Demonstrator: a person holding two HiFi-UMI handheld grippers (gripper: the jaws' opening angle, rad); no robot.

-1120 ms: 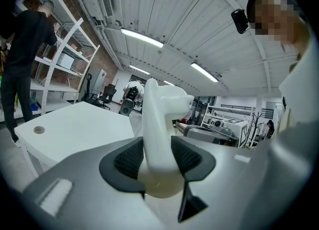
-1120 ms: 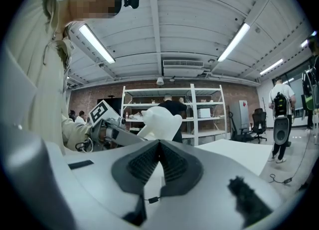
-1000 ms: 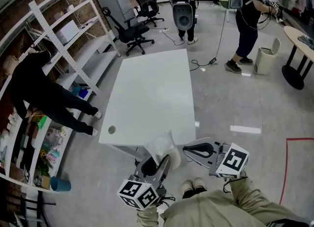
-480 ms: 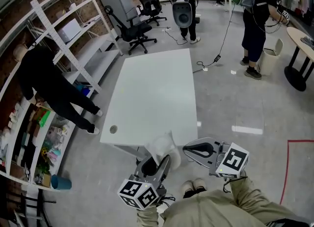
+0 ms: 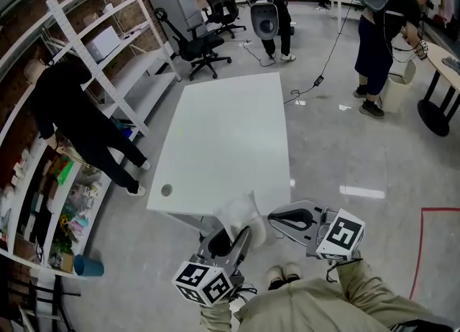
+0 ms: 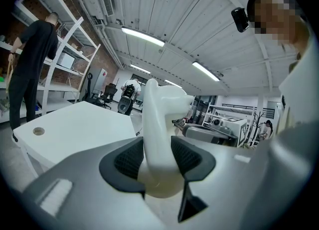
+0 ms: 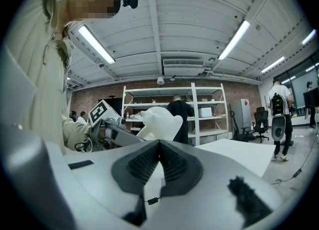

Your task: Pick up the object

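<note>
Table (image 5: 223, 144) fills most of the head view, plain white, running from the near middle out toward the far side of the room. White shelving (image 5: 86, 50) stands along the left with a person in black (image 5: 68, 118) bent toward it, well apart from anything that matters for the task.

Now the grippers, both low at the near edge of the view. The left gripper (image 5: 238, 236) is clamped on the object (image 5: 241, 217), a white moulded thing, and its own view shows both dark pads pressed against the narrow lower part (image 6: 162, 119). So the pick looks done to me: the object is up in the jaws, at the table's near edge, not resting on it as far as I can judge. Its long axis runs straight out from the jaws, away from the left gripper (image 6: 158, 157), widening into a lumpy top.

The right gripper (image 5: 274, 217) sits just beside it on the right, jaws pressed together with nothing in them (image 7: 159, 162). From its view the object (image 7: 159, 119) lies dead ahead past the tips, so it's the spare hand if support is needed.

Hard to make out: what the object actually is, and its base, which is buried between the pads. Smallest thing is a round hole (image 5: 167, 190) in the table's near left corner
</note>
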